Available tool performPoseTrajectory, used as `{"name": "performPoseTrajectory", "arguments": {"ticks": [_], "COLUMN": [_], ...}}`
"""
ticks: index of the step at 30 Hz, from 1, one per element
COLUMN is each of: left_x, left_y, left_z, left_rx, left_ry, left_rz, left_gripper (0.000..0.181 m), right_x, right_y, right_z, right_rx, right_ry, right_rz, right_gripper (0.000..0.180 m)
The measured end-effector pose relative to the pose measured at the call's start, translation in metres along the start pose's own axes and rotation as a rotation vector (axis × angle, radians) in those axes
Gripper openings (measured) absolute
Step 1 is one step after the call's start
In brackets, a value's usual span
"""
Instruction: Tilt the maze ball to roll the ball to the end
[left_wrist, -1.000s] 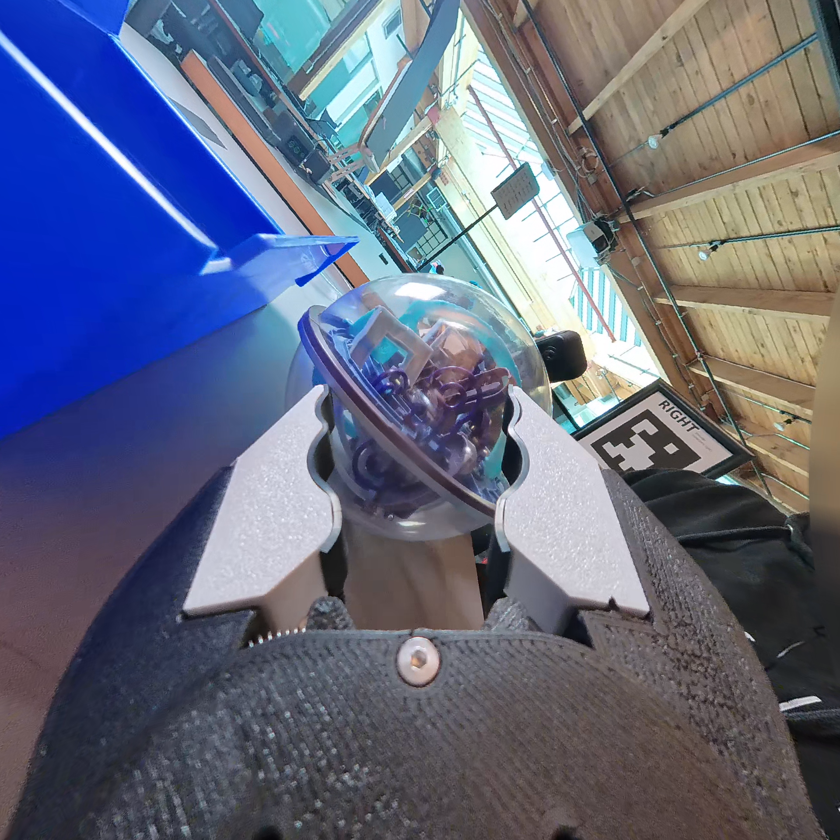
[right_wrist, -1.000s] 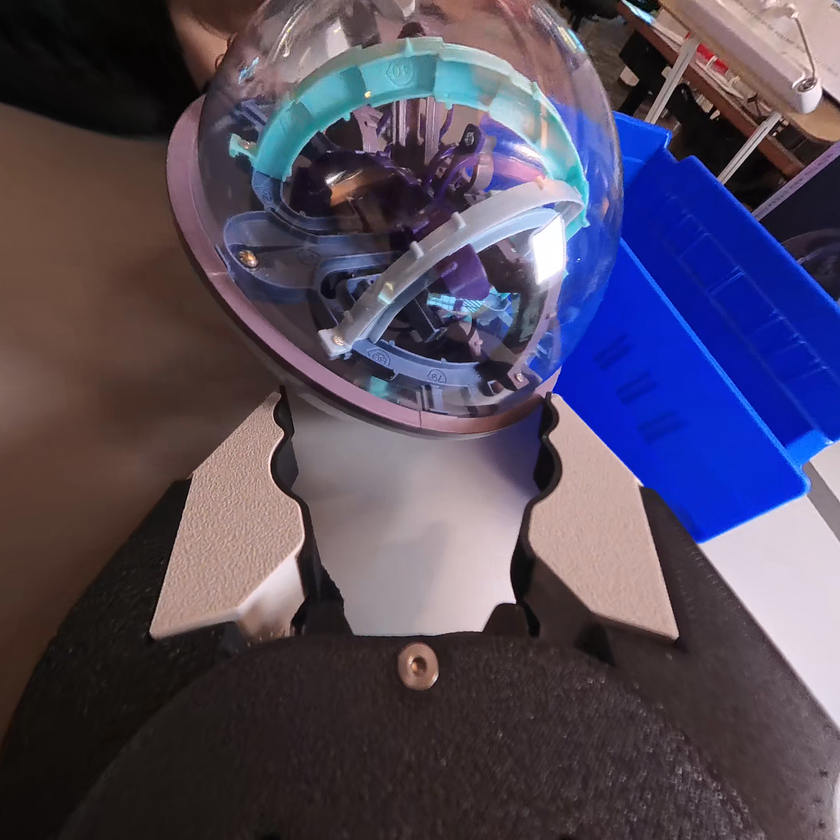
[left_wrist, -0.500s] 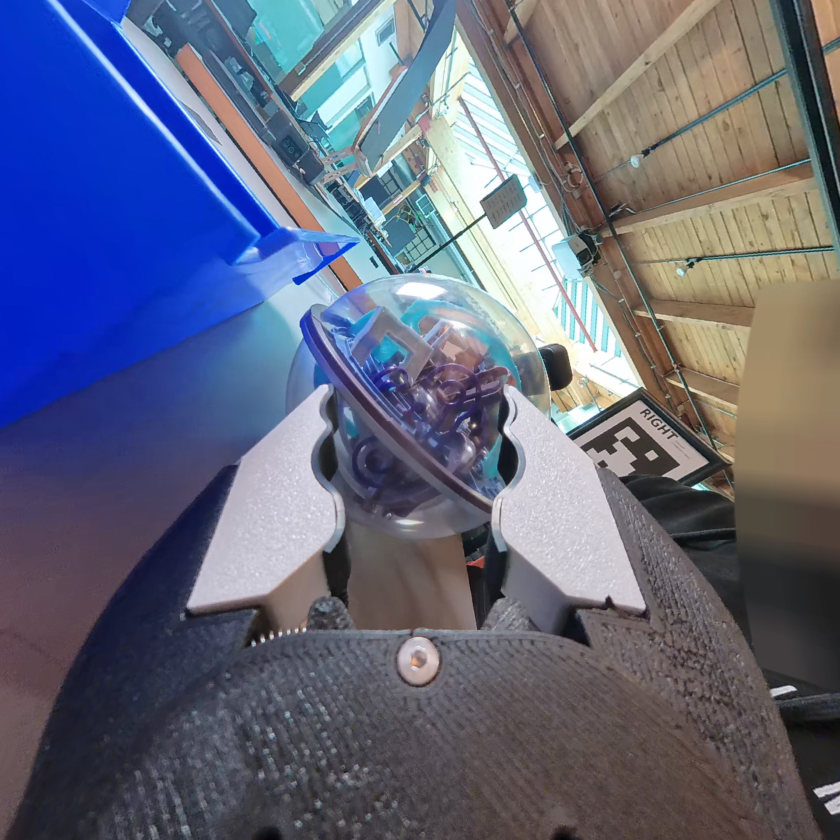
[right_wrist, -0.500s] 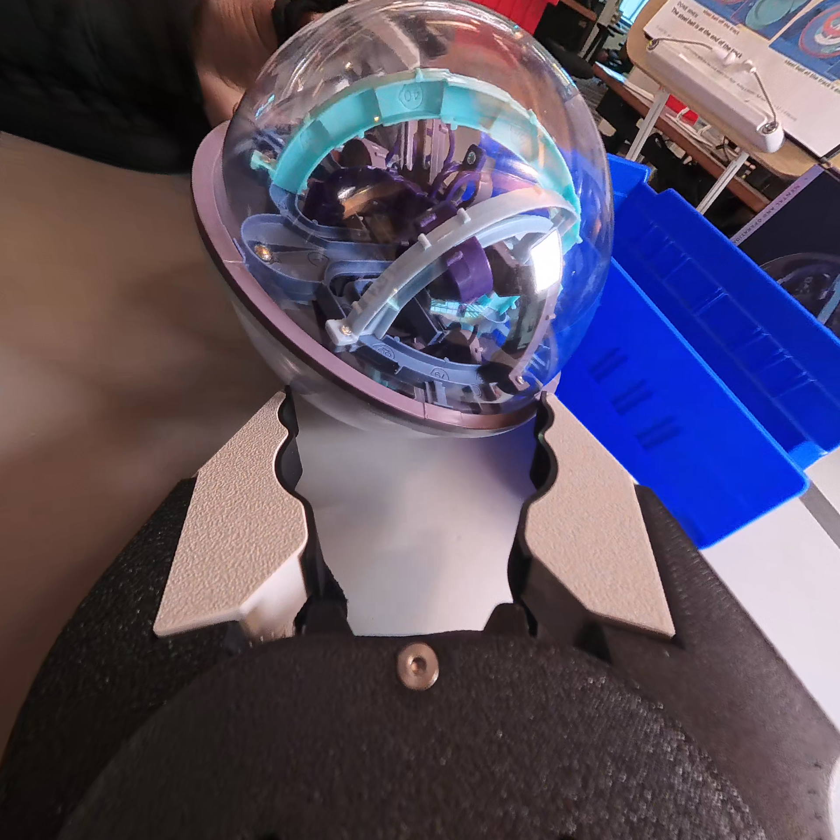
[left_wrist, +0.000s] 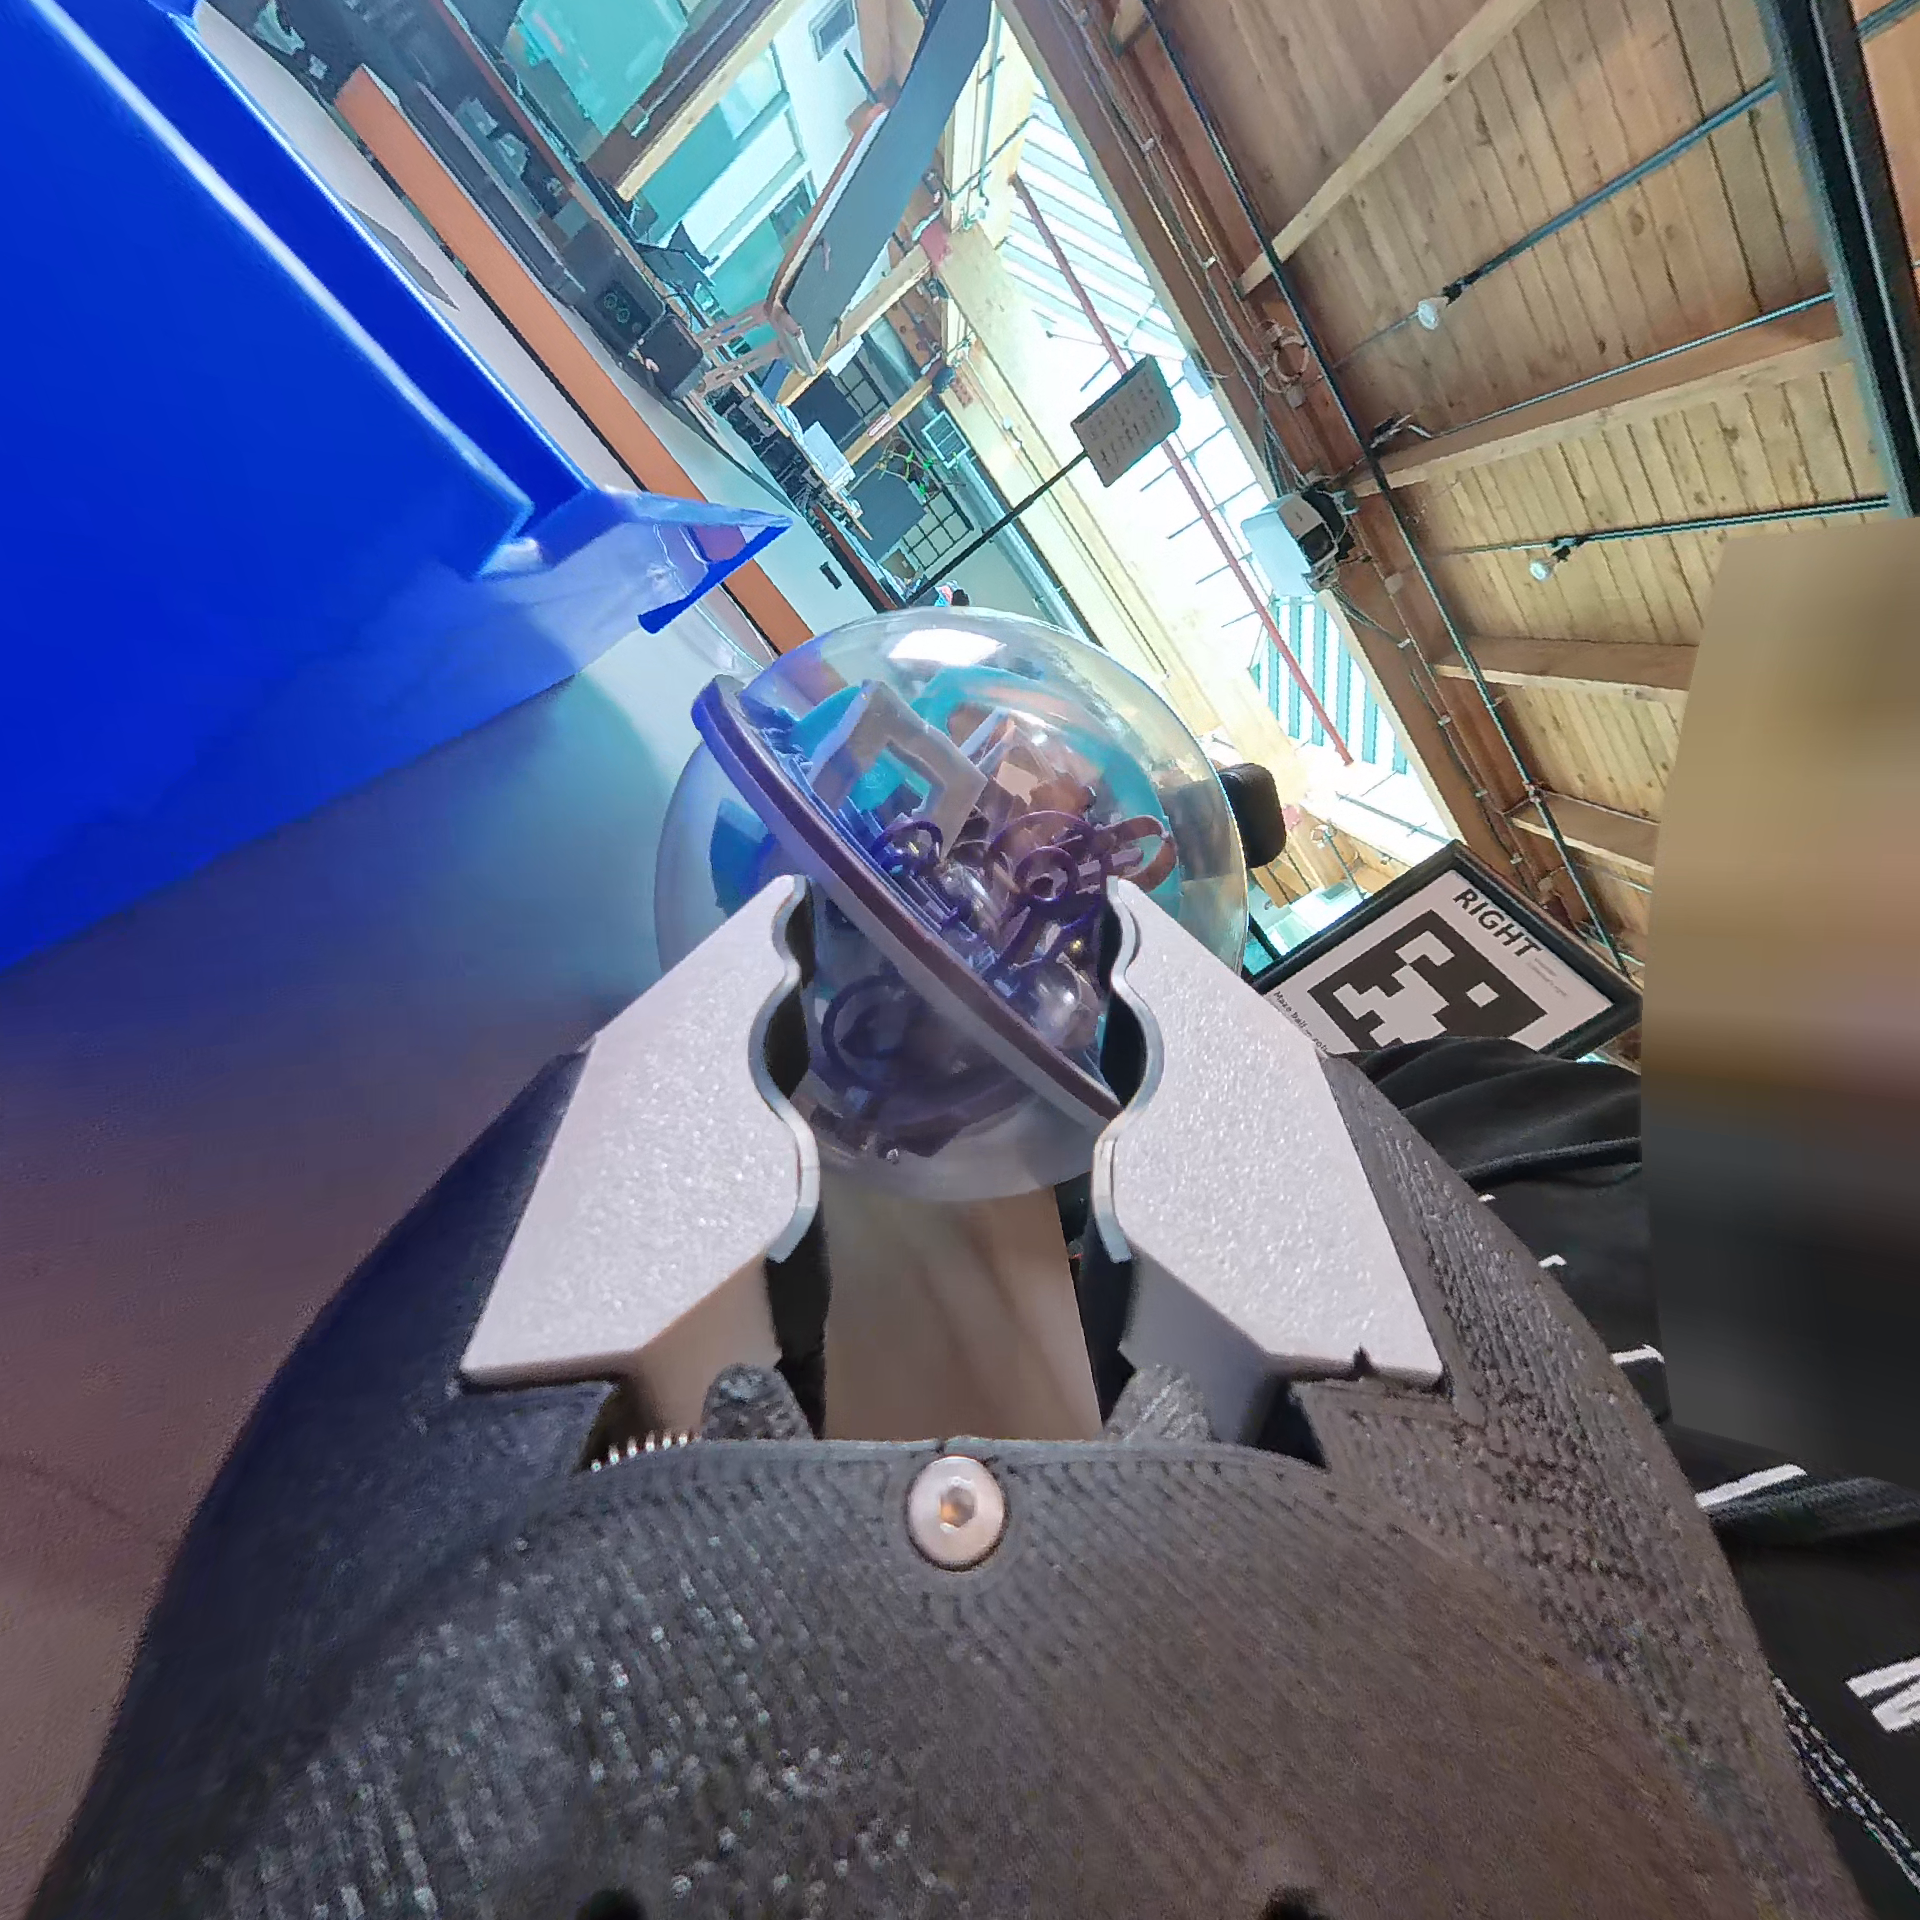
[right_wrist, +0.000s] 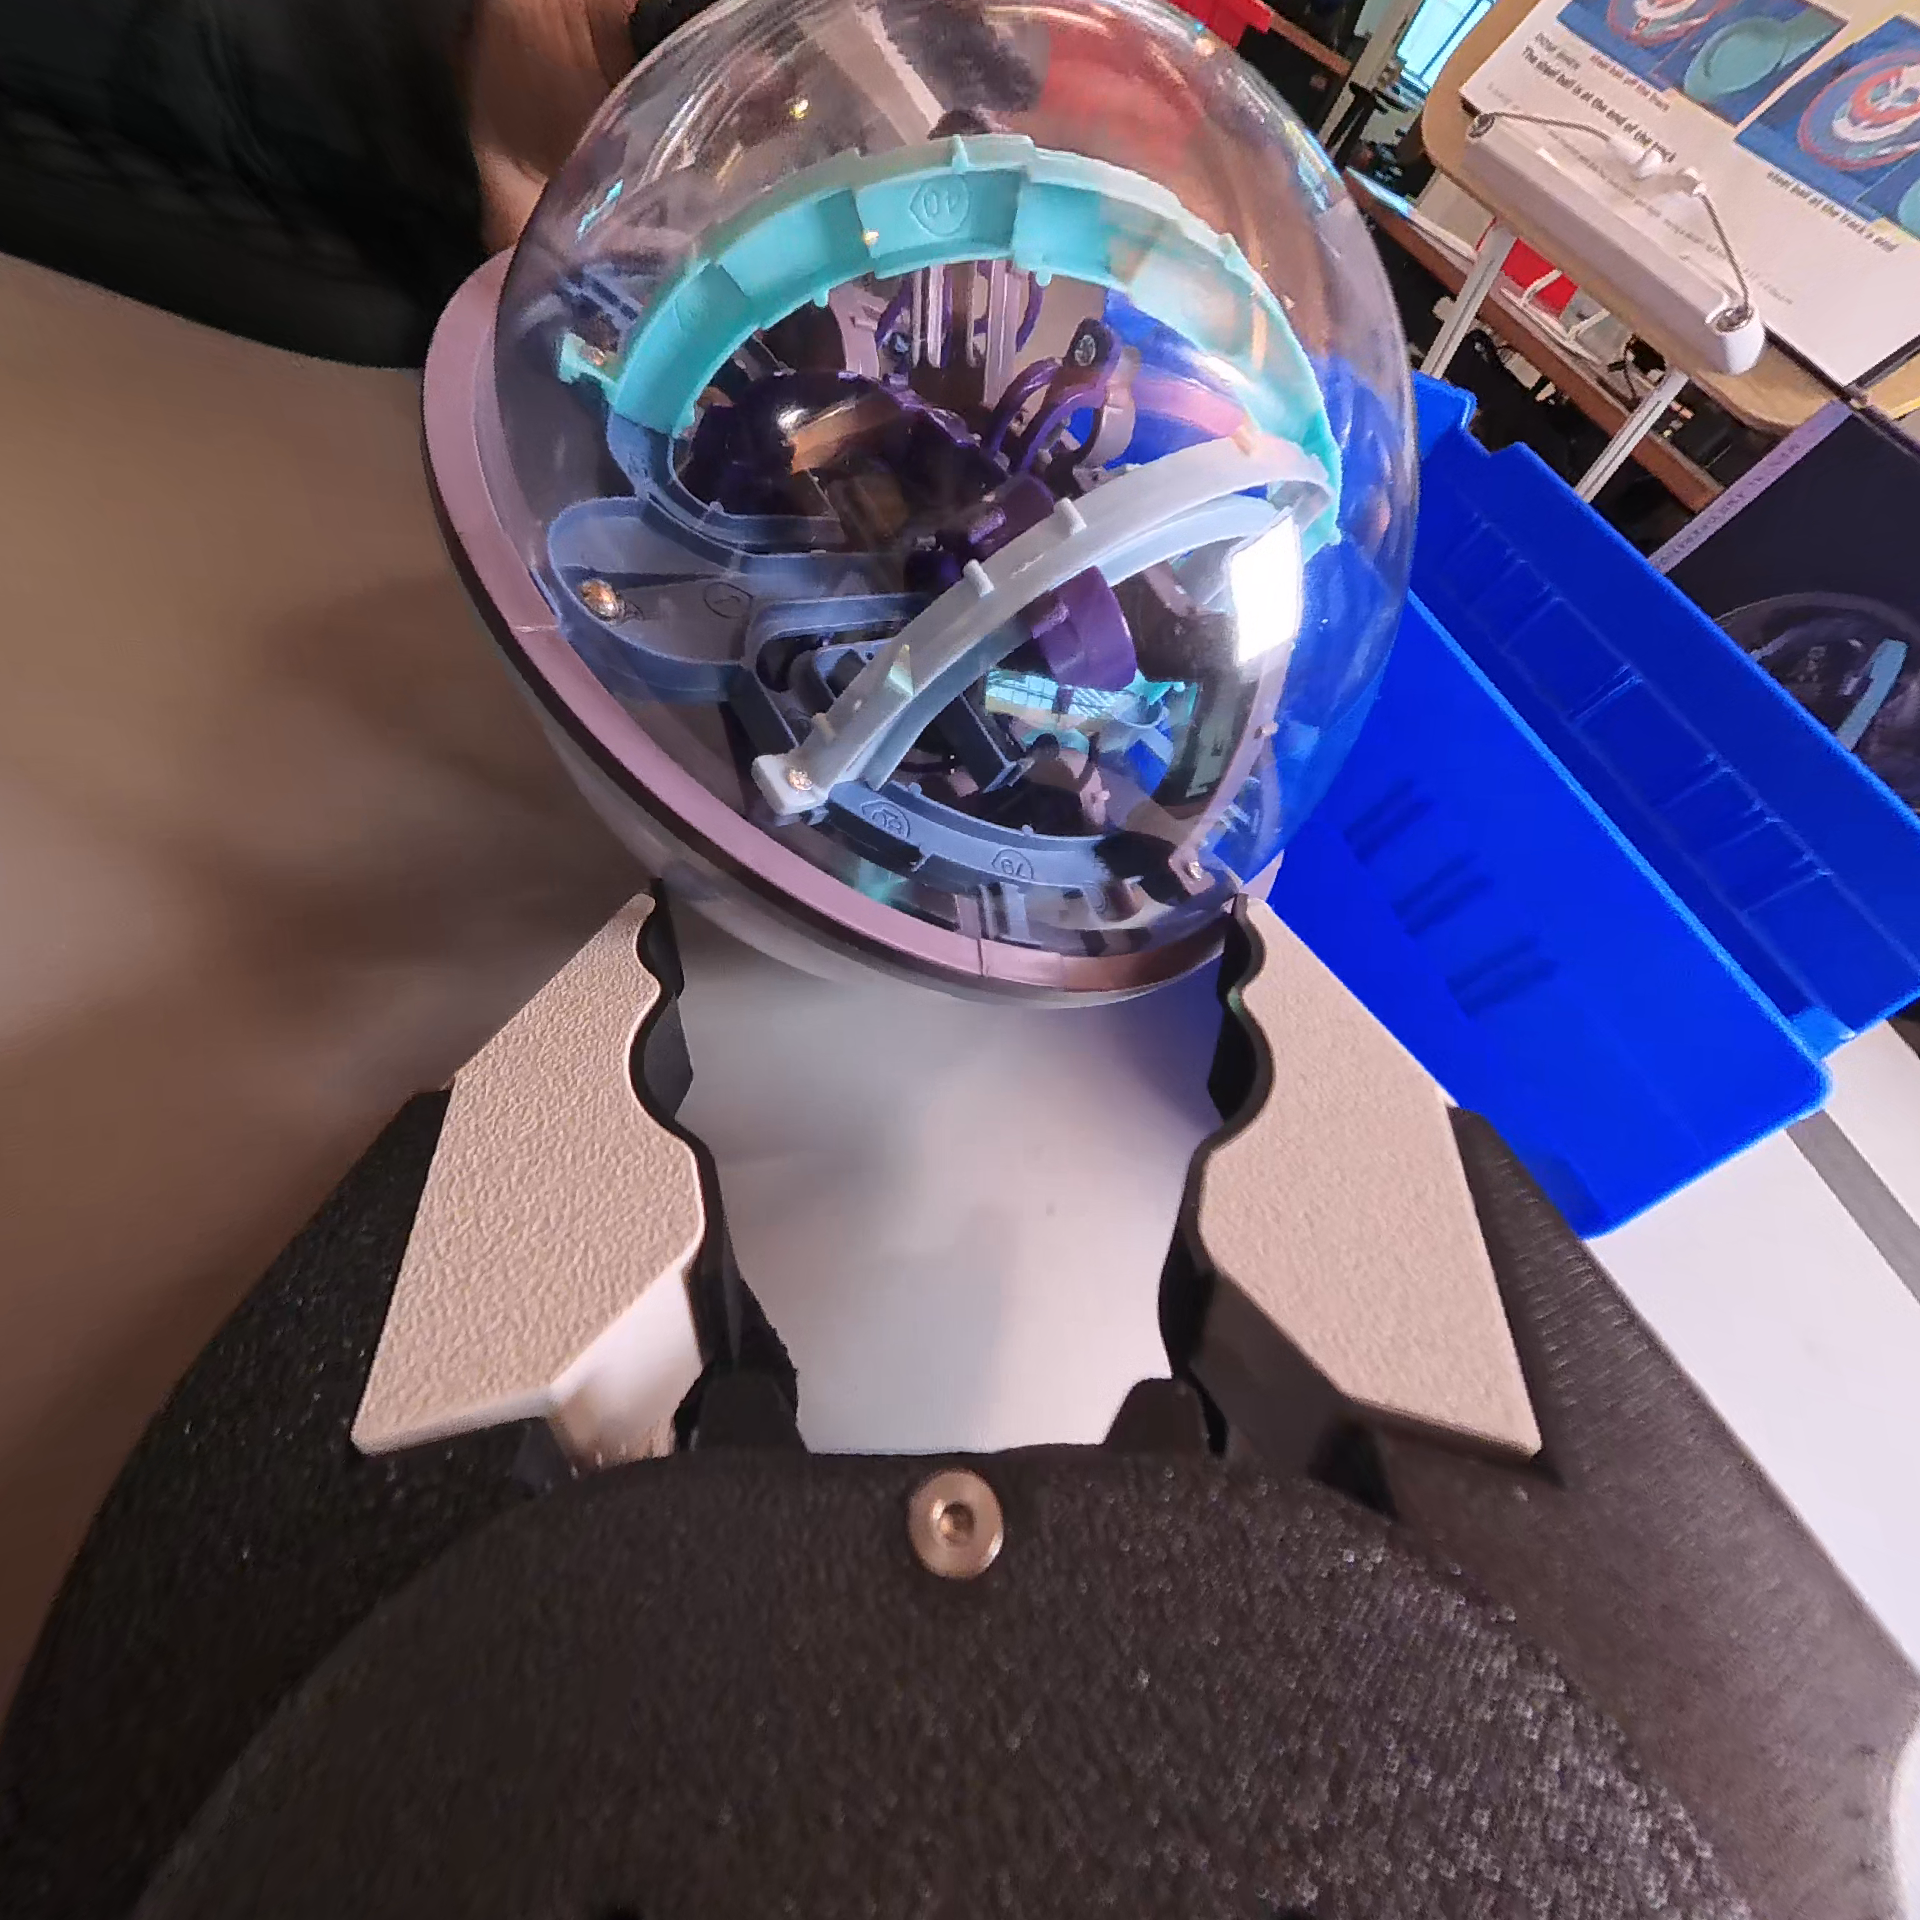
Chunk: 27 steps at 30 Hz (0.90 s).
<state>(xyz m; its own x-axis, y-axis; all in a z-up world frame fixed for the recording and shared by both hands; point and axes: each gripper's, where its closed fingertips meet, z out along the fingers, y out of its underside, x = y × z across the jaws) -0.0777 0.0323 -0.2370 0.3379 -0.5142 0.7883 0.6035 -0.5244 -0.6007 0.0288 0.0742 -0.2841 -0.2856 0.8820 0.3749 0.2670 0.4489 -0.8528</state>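
Observation:
The maze ball (left_wrist: 966, 894) is a clear sphere with a purple rim and teal, grey and purple tracks inside. In the left wrist view it sits tilted between the grey fingers (left_wrist: 675, 1122) of my left gripper (left_wrist: 951, 935), which is shut on its lower half. In the right wrist view the maze ball (right_wrist: 935, 520) fills the upper middle. My right gripper (right_wrist: 945, 925) is shut on it at the fingertips, which clasp it just under the rim. I cannot pick out the small steel ball for certain.
A blue plastic bin (left_wrist: 260, 468) stands close by on the table, also seen in the right wrist view (right_wrist: 1558, 831). A black-and-white marker plate (left_wrist: 1455, 987) and a dark sleeve (left_wrist: 1507, 1143) lie behind the ball. A printed sheet on a stand (right_wrist: 1714, 156) is at the back right.
Both grippers have turned with the maze ball. Its rim now lies steeper in the left wrist view. In the right wrist view the ball has shifted right and the bin has dropped lower.

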Motion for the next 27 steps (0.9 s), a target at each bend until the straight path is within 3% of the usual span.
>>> {"name": "performPoseTrajectory", "arguments": {"ticks": [11,14,20,23,27], "left_x": [-0.004,-0.014,-0.012,-0.009,0.008], "left_y": [-0.001,-0.004,-0.006,-0.008,-0.013], "left_z": [-0.004,-0.009,-0.01,-0.013,-0.013], "left_rx": [0.012,0.026,0.024,0.007,-0.012], "left_ry": [0.006,-0.049,-0.06,-0.085,-0.092], "left_rz": [-0.035,-0.05,0.0,0.083,0.263], "left_gripper": [0.04,0.023,0.026,0.042,0.092], "right_x": [-0.001,-0.001,-0.002,-0.002,0.004], "right_y": [-0.002,-0.005,-0.006,-0.01,-0.015], "right_z": [-0.002,-0.003,-0.003,-0.004,-0.009], "right_rx": [0.006,0.023,0.03,0.05,0.085], "right_ry": [0.021,0.016,0.013,0.011,0.024], "right_rz": [-0.027,-0.006,0.001,0.016,0.046], "right_gripper": [0.1,0.099,0.097,0.093,0.084]}}
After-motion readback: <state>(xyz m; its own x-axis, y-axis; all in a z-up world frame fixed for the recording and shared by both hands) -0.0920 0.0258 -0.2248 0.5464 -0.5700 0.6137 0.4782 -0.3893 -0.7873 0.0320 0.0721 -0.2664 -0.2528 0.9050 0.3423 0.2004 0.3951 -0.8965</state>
